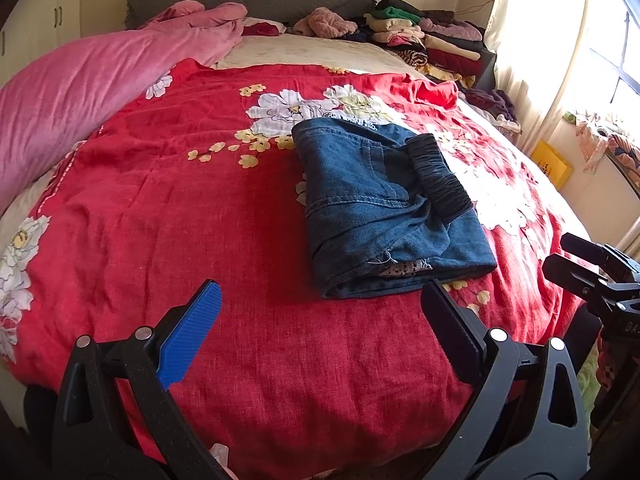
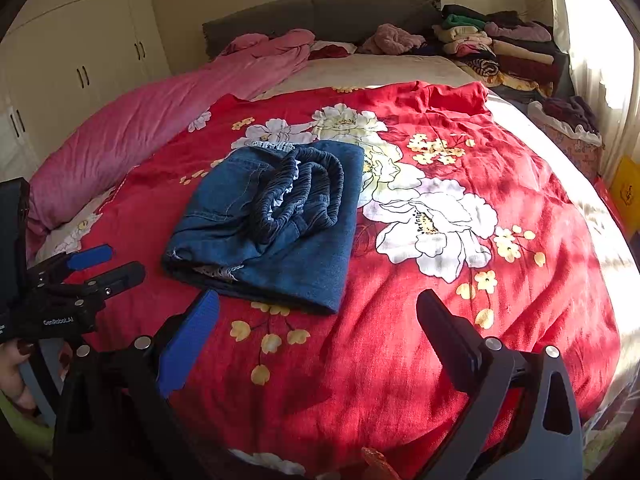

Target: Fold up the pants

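We hold both tools wide apart and empty above the red floral bedspread (image 1: pixel 240 200): the left tool (image 1: pixel 320 320) just short of the folded denim pants (image 1: pixel 384 208), the right tool (image 2: pixel 316 328) beside them. The pants lie in a compact bundle mid-bed, elastic waistband (image 2: pixel 304 192) on top. Stacked clothes (image 1: pixel 432 40) sit near the headboard.

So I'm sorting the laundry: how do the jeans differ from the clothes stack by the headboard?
The jeans are one blue denim bundle, loosely folded with the waistband bunched on top; the clothes stack is many garments in mixed colours. The jeans lie mid-bed on the red floral blanket; the stack sits at the far corner. Both are folded, and neither open gripper, left or right, touches them.
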`<state>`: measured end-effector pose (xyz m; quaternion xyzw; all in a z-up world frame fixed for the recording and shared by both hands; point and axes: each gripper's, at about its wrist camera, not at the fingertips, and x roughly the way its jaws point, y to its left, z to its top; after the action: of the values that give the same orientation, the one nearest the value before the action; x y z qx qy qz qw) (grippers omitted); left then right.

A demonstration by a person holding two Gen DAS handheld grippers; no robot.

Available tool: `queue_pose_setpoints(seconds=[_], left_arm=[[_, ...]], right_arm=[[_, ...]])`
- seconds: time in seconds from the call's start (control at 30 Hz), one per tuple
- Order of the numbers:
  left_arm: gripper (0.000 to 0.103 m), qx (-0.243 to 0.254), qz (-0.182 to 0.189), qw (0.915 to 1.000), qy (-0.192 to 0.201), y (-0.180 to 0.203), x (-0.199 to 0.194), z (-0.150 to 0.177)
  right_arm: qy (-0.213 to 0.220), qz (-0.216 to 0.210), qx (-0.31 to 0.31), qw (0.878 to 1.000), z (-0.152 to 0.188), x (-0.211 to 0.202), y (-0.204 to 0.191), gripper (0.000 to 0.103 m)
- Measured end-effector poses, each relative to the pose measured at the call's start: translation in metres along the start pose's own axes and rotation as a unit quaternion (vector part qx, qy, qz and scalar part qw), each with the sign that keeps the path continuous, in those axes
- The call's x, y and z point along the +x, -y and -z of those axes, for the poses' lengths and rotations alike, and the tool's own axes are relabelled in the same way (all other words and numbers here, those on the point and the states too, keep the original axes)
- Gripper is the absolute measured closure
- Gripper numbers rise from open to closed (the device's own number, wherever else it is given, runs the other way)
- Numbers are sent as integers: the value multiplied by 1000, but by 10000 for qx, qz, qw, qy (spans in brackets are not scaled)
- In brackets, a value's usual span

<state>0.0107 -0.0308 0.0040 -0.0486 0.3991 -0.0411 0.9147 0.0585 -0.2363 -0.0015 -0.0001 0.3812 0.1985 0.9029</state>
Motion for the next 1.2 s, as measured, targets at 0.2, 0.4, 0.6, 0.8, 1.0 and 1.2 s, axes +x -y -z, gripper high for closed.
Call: queue_pose_setpoints(seconds=[0.2, 0.4, 0.6, 0.8, 1.0, 1.2], left_arm=[[9, -4, 11, 10000, 5, 0, -1, 0], [9, -6, -7, 10000, 20, 0, -3, -2], [9, -12, -18, 10000, 15, -1, -3, -2], [9, -32, -22, 10000, 27, -2, -3, -3], [9, -47, -31, 10000, 24, -4, -4, -2], [9, -55, -30, 10000, 22, -4, -4, -3]], right_arm=[[-9, 2, -2, 10000, 0, 1, 0, 5], [-18, 36, 8, 10000, 0, -1, 0, 5], [-22, 44, 23, 10000, 0, -1, -1, 5], [-22, 45, 17, 10000, 0, -1, -1, 5], [-19, 43, 18, 10000, 0, -1, 0, 5], [-14, 80, 34, 10000, 0, -3, -1, 5]])
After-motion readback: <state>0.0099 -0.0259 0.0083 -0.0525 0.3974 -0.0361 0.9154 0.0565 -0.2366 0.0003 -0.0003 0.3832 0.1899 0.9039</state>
